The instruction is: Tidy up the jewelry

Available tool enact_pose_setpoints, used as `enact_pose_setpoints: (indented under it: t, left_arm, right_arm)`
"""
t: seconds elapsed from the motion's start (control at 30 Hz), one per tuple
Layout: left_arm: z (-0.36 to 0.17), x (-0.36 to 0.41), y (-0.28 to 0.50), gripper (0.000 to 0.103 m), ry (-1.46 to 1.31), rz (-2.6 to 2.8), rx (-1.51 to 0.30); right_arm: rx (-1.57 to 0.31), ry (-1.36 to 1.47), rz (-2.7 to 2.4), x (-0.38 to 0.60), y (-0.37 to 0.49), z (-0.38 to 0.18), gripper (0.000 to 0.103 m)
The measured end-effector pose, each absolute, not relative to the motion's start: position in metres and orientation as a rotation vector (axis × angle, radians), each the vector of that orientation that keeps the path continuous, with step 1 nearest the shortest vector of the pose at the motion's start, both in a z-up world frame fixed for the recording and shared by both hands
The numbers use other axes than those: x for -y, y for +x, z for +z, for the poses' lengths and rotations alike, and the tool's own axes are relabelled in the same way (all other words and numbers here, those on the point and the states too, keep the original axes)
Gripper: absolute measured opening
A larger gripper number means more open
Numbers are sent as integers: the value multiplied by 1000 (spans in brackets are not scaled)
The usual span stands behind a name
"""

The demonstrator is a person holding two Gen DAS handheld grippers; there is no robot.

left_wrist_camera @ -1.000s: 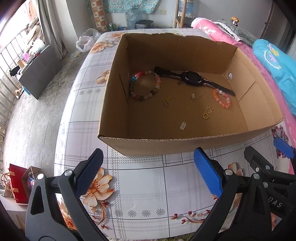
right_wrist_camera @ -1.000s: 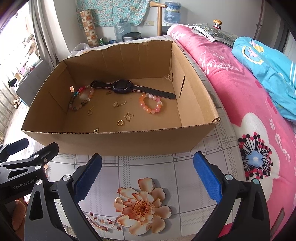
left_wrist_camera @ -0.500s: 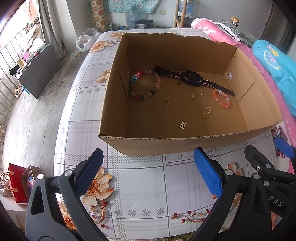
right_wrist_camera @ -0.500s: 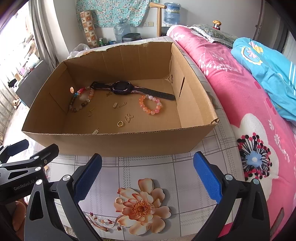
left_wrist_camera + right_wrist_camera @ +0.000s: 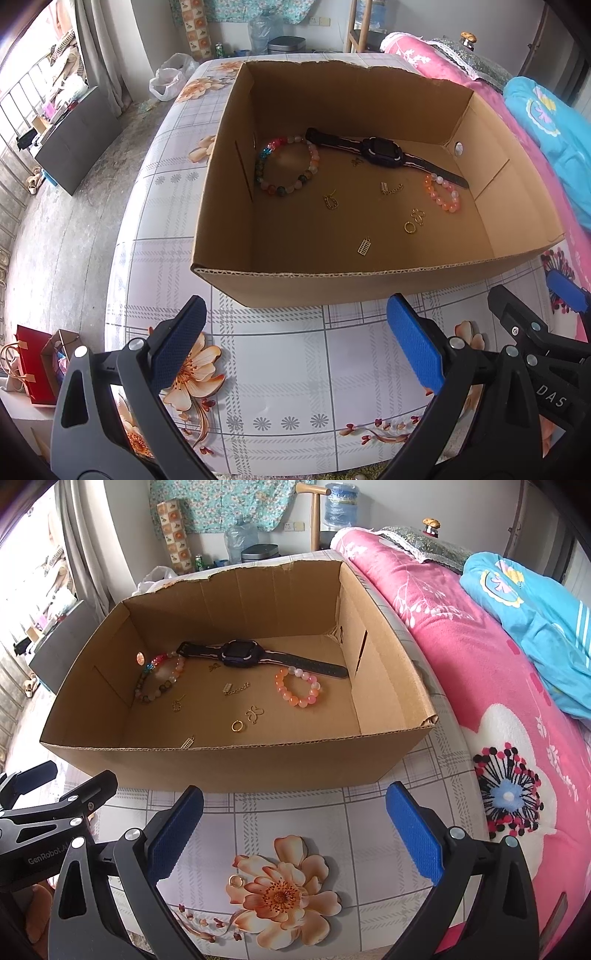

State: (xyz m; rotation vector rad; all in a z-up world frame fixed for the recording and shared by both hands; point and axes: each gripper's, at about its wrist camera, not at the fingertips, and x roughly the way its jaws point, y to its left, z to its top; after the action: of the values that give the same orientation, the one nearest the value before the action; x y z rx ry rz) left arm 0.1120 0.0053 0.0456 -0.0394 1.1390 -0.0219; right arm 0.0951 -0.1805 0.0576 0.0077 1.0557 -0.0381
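Both sets of tongs hang over the near edge of the worktop (image 5: 280,369), which wears a checked cloth printed with orange flowers. The left tongs (image 5: 295,347) are spread wide with nothing between the blue pads, and the right tongs (image 5: 295,827) are spread just the same, also empty.

Just beyond them sits an open cardboard box (image 5: 236,764), its near wall facing the tongs. All but one of the pieces of jewelry lie on its floor. A dark watch (image 5: 243,653) stretches along the far side. A multicoloured bead bracelet (image 5: 286,166) lies in the far left corner, touching the watch strap's end. An orange and white bead bracelet (image 5: 299,688) rests toward the right wall. Between them are scattered small gold pieces: a short chain (image 5: 236,688), a butterfly charm (image 5: 255,713), a gold ring (image 5: 237,726) just beside it, and a little abacus pendant (image 5: 364,246) nearest the front wall.

One more small ring (image 5: 235,880) lies outside the box on the cloth, at the edge of a printed flower between the right tongs' fingers.
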Motion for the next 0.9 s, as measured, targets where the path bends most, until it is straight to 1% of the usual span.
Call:
enact_pose_setpoints:
  t: [0.9]
  left_arm:
    - [44,-2,112,94,-36,-29,-1143]
  right_arm:
    - [-1061,13,-43,179,94,55,96]
